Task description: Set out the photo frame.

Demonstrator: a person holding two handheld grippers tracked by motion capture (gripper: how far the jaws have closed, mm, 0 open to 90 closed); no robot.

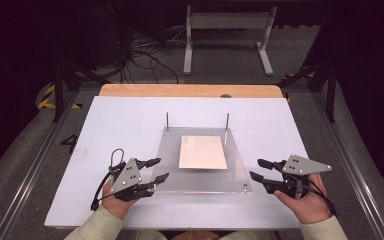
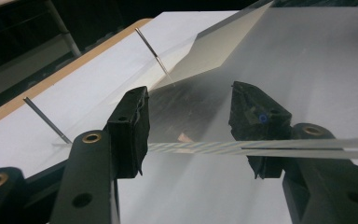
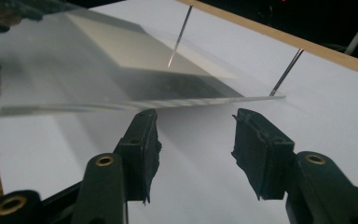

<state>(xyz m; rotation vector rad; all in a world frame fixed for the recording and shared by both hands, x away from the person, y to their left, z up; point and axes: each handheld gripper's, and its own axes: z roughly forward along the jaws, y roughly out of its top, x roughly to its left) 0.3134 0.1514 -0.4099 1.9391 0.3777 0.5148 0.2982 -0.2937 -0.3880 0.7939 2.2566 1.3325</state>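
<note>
Left gripper [image 1: 156, 169] sitting at clear plate's [image 1: 240, 172] left edge, jaws half-open astride it, probably not pinching. Right gripper [image 1: 257, 169] hovering off plate's right edge, half-open, empty. Card [image 1: 203, 152] lying under plate's middle. Best: approaching level, closing both evenly.

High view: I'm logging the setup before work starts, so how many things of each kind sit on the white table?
Clear acrylic plate: 1
White card on the plate: 1
Upright metal pins: 2
Small corner screw: 1
Hand-held tools: 2
Total: 7
</note>
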